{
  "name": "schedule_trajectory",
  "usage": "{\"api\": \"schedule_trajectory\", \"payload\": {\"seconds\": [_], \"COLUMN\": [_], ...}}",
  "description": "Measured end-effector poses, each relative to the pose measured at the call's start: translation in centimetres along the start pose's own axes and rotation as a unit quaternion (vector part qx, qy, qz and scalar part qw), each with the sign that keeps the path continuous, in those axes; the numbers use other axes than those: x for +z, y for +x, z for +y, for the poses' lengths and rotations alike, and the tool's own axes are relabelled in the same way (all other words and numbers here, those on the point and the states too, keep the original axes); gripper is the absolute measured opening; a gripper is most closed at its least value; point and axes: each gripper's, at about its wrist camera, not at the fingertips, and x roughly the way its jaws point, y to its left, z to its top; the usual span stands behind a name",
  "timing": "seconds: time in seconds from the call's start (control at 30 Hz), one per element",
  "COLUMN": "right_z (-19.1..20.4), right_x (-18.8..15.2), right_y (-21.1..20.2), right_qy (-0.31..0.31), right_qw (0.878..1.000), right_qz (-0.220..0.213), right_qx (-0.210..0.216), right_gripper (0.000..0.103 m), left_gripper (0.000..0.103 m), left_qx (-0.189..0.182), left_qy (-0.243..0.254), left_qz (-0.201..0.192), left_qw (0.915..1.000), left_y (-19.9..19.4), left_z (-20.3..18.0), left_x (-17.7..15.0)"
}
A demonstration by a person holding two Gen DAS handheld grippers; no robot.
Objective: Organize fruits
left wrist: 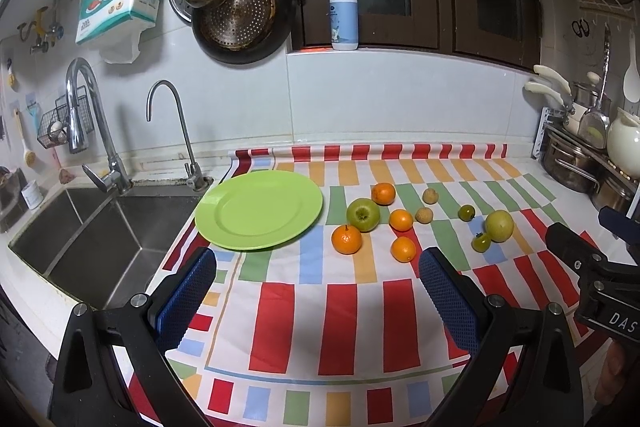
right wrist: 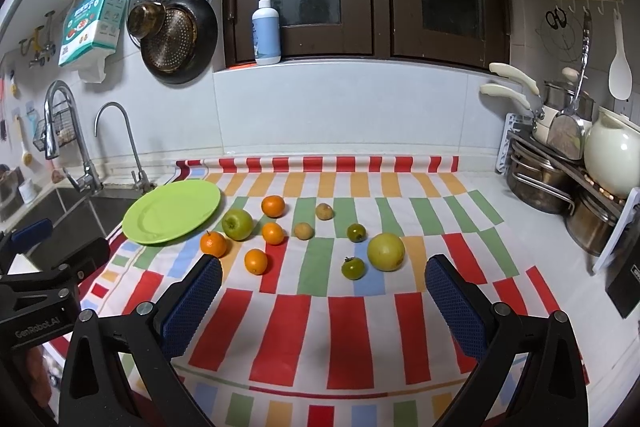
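Note:
An empty green plate (left wrist: 258,209) (right wrist: 172,213) lies on the striped cloth beside the sink. To its right lie loose fruits: a green apple (left wrist: 363,214) (right wrist: 237,224), several oranges (left wrist: 346,239) (right wrist: 213,243), two small brown fruits (left wrist: 430,195) (right wrist: 324,211), two green tomatoes (left wrist: 481,241) (right wrist: 353,268) and a yellow-green pear (left wrist: 499,225) (right wrist: 386,251). My left gripper (left wrist: 318,273) is open and empty, above the cloth in front of the plate and oranges. My right gripper (right wrist: 323,279) is open and empty, in front of the tomatoes and pear.
A steel sink (left wrist: 92,227) with two taps (left wrist: 86,123) is left of the plate. Pots and a white kettle (right wrist: 614,155) on a rack stand at the right. Pans (left wrist: 240,15) hang on the wall; a soap bottle (left wrist: 344,15) stands on the sill.

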Motion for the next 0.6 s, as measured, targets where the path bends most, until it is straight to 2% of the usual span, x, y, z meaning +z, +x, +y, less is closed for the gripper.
{"api": "schedule_trajectory", "payload": {"seconds": [0.6], "right_z": [0.08], "right_x": [0.05], "right_y": [-0.02], "right_qy": [-0.001], "right_qw": [1.000], "right_qz": [-0.003], "right_qx": [0.000], "right_gripper": [0.102], "left_gripper": [0.103], "left_qx": [-0.006], "left_qy": [0.000], "left_qz": [-0.007], "left_qw": [1.0000], "left_y": [-0.16], "left_z": [-0.20], "left_x": [-0.10]}}
